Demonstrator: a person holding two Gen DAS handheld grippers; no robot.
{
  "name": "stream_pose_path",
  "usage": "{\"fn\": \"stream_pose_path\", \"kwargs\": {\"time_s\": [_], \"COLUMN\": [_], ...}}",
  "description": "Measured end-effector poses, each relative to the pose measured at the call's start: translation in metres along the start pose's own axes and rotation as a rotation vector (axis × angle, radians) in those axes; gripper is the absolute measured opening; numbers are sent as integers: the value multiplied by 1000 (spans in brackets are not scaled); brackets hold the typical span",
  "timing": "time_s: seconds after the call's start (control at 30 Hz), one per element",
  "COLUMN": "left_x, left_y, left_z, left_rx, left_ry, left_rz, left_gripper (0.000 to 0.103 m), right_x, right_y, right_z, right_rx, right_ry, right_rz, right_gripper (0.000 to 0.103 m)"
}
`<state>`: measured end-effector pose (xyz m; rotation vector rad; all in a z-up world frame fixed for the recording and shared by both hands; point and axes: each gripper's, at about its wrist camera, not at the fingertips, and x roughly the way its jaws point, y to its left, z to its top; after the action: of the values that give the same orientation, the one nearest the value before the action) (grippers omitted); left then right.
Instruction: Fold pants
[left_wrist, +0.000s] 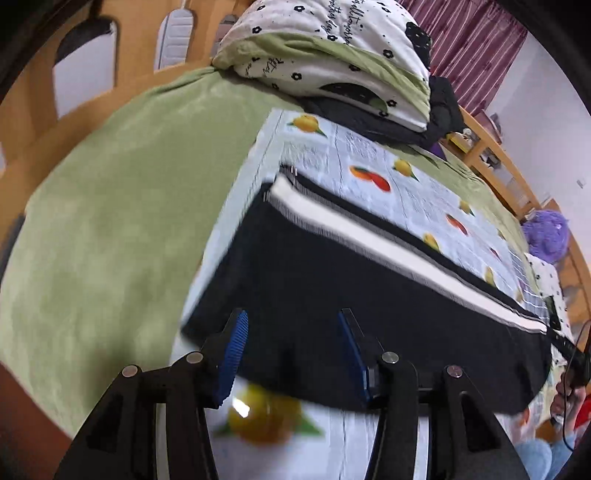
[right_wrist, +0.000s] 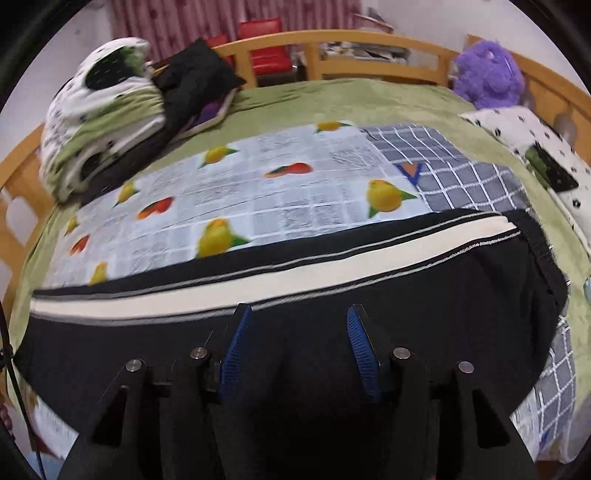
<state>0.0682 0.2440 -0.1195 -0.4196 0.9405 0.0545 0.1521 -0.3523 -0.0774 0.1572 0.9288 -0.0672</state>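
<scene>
The black pants (right_wrist: 295, 295) with a white side stripe (right_wrist: 258, 284) lie lengthwise, apparently already folded leg on leg, on a fruit-print sheet (right_wrist: 258, 184) over the green bed (right_wrist: 332, 99). The left claw (left_wrist: 291, 332) and right claw (right_wrist: 299, 325) both hover released above the near edge of the dark cloth, nothing between their blue pads. I judge the step is between folds; next, each claw likely needs to pinch an end and bring it across

A home bedroom: wooden-railed bed (right_wrist: 369, 40), green blanket (left_wrist: 110, 192), folded quilt (left_wrist: 325, 55), purple plush toy (right_wrist: 487, 74), striped curtains (right_wrist: 221, 22).
</scene>
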Motion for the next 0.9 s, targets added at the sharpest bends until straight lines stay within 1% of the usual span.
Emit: {"fn": "stream_pose_path", "kwargs": {"time_s": [0.1, 0.17, 0.27, 0.33, 0.4, 0.57, 0.67, 0.73, 0.77, 0.8, 0.83, 0.9], "left_x": [3, 10, 21, 26, 33, 50, 54, 53, 53, 51, 51, 46], "left_y": [14, 25, 38, 46, 51, 59, 59, 58, 58, 58, 56, 47], "left_z": [-25, -33, -38, -36, -29, -12, -8, -7, -6, -5, -3, 4], "left_rx": [-46, -95, -153, -199, -241, -349, -413, -425, -427, -431, -430, -388], "left_ry": [23, 37, 26, -2, -27, -53, -64, -70, -72, -70, -62, -62], "left_rz": [-19, -22, -22, -44, -53, -70, -60, -41, -19, 18, 33, 38], "left_gripper": [48, 48, 47, 47, 47, 47, 47, 45, 42, 34, 26, 15], "right_x": [-23, -34, -46, -51, -52, -37, -29, -23, -22, -24, -26, -30], "right_y": [19, 30, 43, 49, 51, 56, 58, 57, 56, 54, 51, 44], "right_z": [-7, -10, -15, -20, -25, -40, -47, -50, -51, -51, -51, -50], "right_rx": [-32, -42, -48, -31, 3, 71, 68, 62, 60, 63, 68, 80], "right_ry": [-14, -18, -13, -7, -2, 25, 34, 56, 59, 48, 33, 8], "right_rz": [17, 29, 42, 50, 78, 122, 131, 124, 121, 126, 129, 138], "right_gripper": [53, 53, 53, 53, 53, 53, 53, 53, 53, 53, 53, 53]}}
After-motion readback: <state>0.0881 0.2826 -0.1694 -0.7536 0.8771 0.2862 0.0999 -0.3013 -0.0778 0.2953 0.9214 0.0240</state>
